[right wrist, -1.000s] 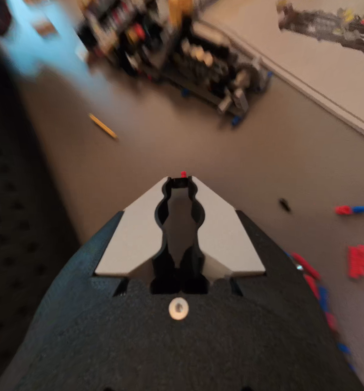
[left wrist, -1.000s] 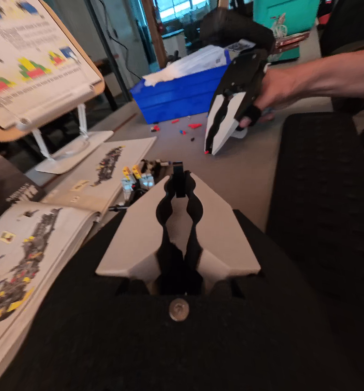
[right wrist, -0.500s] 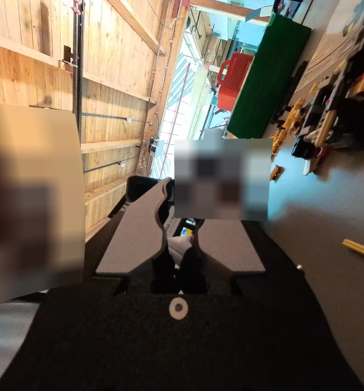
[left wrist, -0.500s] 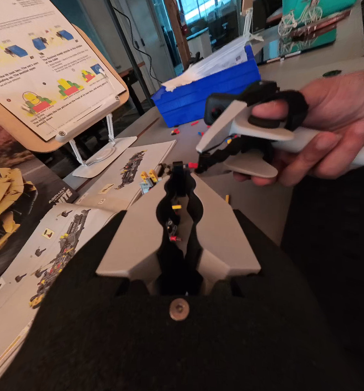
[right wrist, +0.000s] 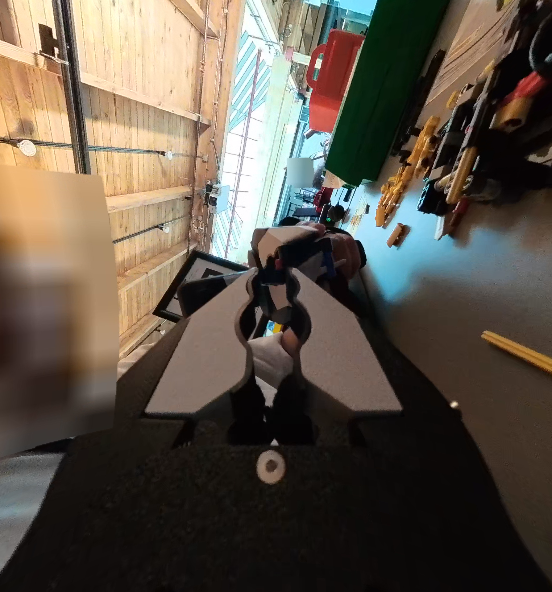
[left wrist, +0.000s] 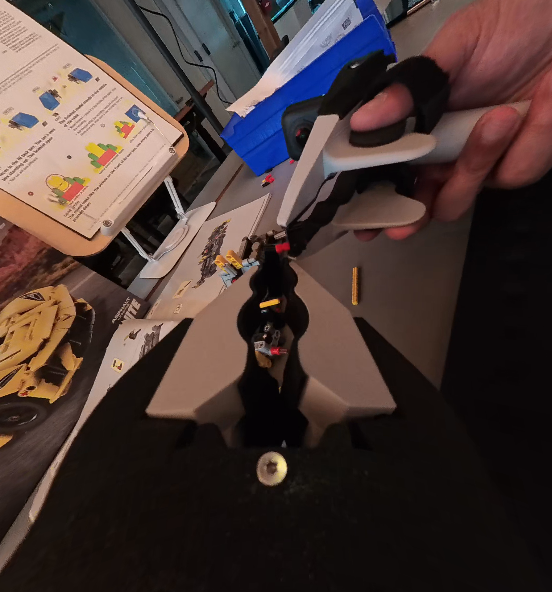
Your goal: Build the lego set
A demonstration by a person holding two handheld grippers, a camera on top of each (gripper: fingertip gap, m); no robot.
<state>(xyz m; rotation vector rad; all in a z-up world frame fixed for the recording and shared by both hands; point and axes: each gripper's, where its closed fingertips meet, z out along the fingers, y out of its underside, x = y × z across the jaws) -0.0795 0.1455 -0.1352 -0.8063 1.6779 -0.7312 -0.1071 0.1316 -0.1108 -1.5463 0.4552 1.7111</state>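
- The left hand-held gripper (left wrist: 273, 259) is closed on a black lego piece (left wrist: 272, 272), which stands upright between its tips.
- The right hand-held gripper (left wrist: 288, 248) comes in from the right, turned on its side, held by a person's hand (left wrist: 505, 105) with one finger through a black strap.
- Its tips are pinched on a small red pin (left wrist: 281, 247), and that pin sits right against the top of the black lego piece. The two grippers meet tip to tip.
- In the right wrist view the same meeting shows: the right hand-held gripper (right wrist: 269, 275) faces the left one, with a red speck between them. The view is rolled sideways and partly blurred.
- The partly built lego model (left wrist: 242, 256), dark with yellow and grey parts, lies on the grey table (left wrist: 406, 288) just behind the gripper tips, on the edge of the open instruction booklet (left wrist: 223, 246).
- A yellow axle (left wrist: 355, 285) lies alone on the table to the right of the grippers.
- A blue bin (left wrist: 300, 128) with white bags stands further back, with loose red pieces (left wrist: 268, 180) near it.
- A sheet on a wooden stand (left wrist: 59, 128) stands at the left; the lego box (left wrist: 27, 336), showing a yellow car, lies below it.
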